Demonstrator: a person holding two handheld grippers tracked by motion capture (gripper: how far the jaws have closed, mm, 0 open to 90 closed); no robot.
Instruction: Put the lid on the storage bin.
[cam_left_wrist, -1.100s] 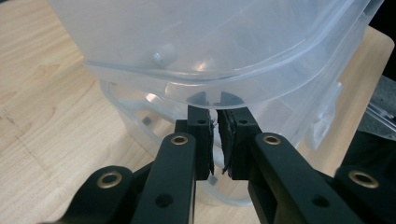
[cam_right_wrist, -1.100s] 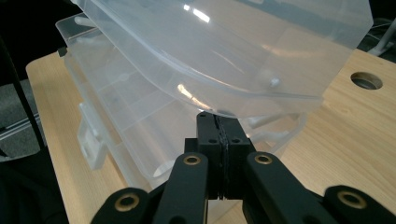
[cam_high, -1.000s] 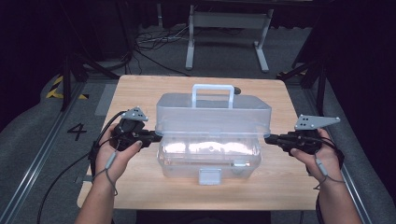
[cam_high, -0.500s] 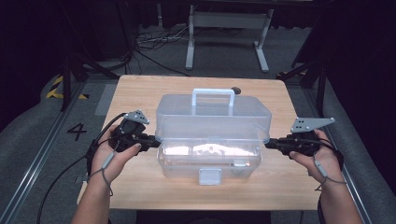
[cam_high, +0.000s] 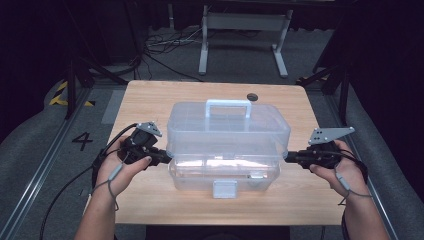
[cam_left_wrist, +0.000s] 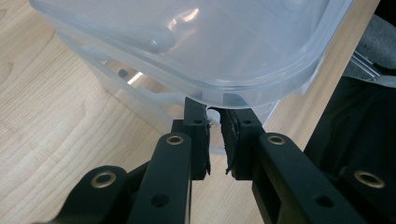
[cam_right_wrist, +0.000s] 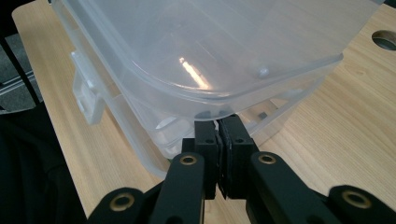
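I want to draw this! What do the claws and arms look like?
Each claw is black. The left claw and right claw both have two blocky jaws with brass-coloured rivets. A grey three-cornered plate sits on top of each, and a black cable trails from the left one. A thin grey cord hangs at each wrist. The forearms are bare, with no sleeves.

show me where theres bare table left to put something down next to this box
The clear box takes the middle of the table. Free patches: the far strip behind the box, apart from the round hole; the far left and far right corners; a thin strip along the near edge. Crowded: both sides of the box, where the left gripper and right gripper sit.
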